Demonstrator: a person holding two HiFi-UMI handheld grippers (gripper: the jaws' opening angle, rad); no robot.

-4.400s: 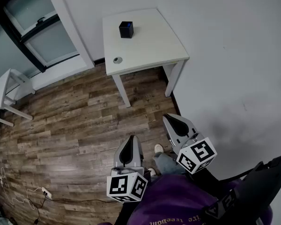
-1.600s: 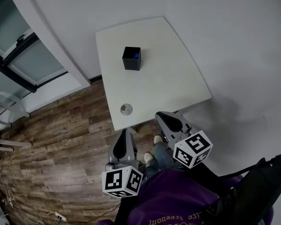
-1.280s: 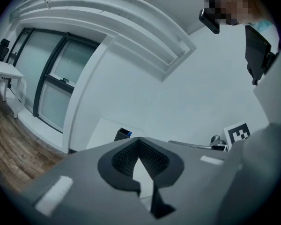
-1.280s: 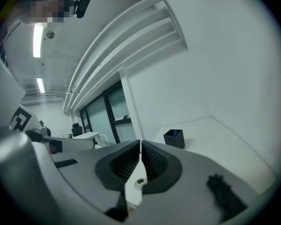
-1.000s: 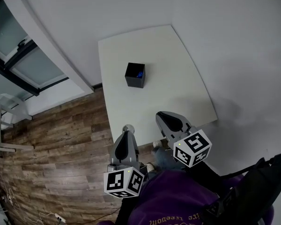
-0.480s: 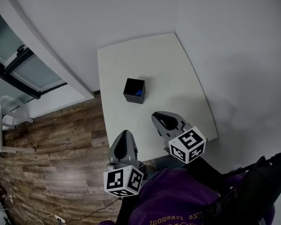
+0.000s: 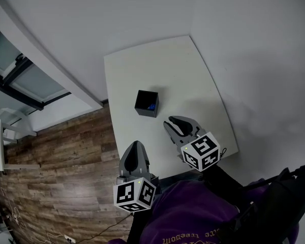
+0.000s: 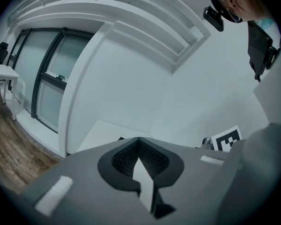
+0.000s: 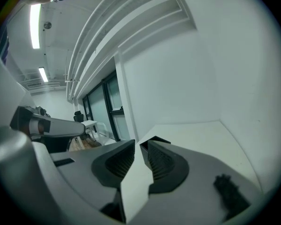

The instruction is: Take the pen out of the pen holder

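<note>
Two grippers near the black pen holder (image 7: pixel 147 103) on the table (image 7: pixel 193 70), blue pen (image 7: pixel 151 106) inside (barely showing): right gripper (image 7: pixel 173 123) narrowly parted, aimed at it as if to reach in, left gripper (image 7: pixel 134 145) closed, idle at the table edge

No word or number can be read. The marker cube (image 7: pixel 135 197) on the left gripper (image 7: pixel 135 145) and the one on the right gripper (image 7: pixel 172 122) bear black-and-white square patterns — codes, not letters. Pale print crosses the purple shirt (image 7: pixel 193 215) at the bottom edge — too small to read.
</note>
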